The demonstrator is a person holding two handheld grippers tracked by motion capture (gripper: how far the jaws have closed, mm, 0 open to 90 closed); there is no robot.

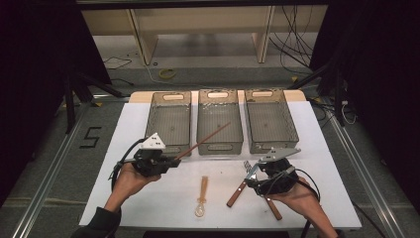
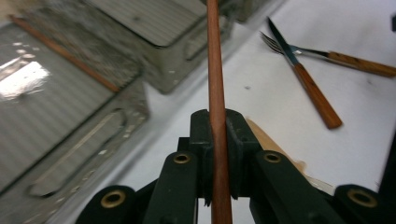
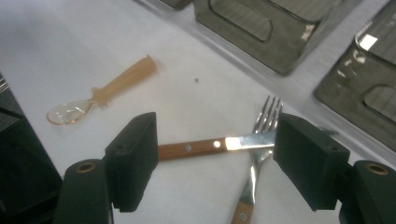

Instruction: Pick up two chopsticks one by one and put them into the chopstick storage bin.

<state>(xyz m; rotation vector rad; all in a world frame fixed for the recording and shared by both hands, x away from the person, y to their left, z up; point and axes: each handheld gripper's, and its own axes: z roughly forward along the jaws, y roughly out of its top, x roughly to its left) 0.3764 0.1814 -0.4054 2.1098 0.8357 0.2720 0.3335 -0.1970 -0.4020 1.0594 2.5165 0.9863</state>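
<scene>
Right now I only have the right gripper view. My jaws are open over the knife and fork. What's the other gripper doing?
Observer: The left gripper is shut on a chopstick, held above the table.
Operator: Which way is it pointing?
Observer: Its tip hangs over the middle bin of three in the high view.
Operator: Anything already in the bins?
Observer: The left gripper view shows another chopstick lying in a bin.
Operator: And my handles?
Observer: The knife crosses the fork; the fork's wooden handle runs under the right gripper.
</scene>
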